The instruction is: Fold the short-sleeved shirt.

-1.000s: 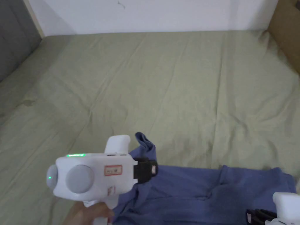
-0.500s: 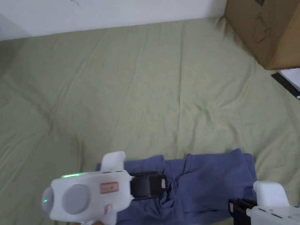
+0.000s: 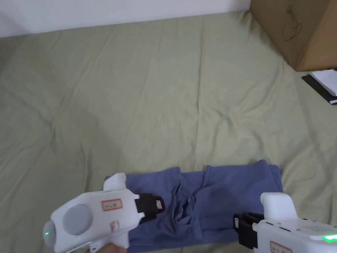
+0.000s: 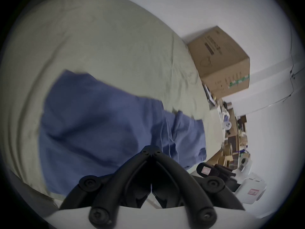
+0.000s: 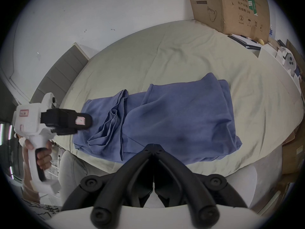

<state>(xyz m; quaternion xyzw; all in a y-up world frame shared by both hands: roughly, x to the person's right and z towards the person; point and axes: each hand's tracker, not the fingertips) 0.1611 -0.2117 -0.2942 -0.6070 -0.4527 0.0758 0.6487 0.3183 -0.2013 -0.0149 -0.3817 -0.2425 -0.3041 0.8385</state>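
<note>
Since a second ago the blue short-sleeved shirt [image 3: 210, 201] has gone from a loose spread with one corner raised by the left gripper [image 3: 157, 206] to a flat, roughly rectangular stack; the head camera also swung right, so part of that shift is only the view.

Shirt lies on the bed [image 3: 164, 98], at its near edge, well apart from the cardboard box [image 3: 296, 29] at the far right corner.

Left gripper: fingers pressed together, nothing between them, hovering over the shirt's left part. Right gripper [image 3: 242, 230]: fingers also together and empty, at the shirt's near right edge.

Handling, my read: thin, light, limp cloth, not fragile; it sags and drags on the sheet. A bunched ridge [image 5: 113, 121] runs across the shirt left of centre, so layers there may slip apart. Best to pinch all layers at the two left corners, or flatten that ridge first.
</note>
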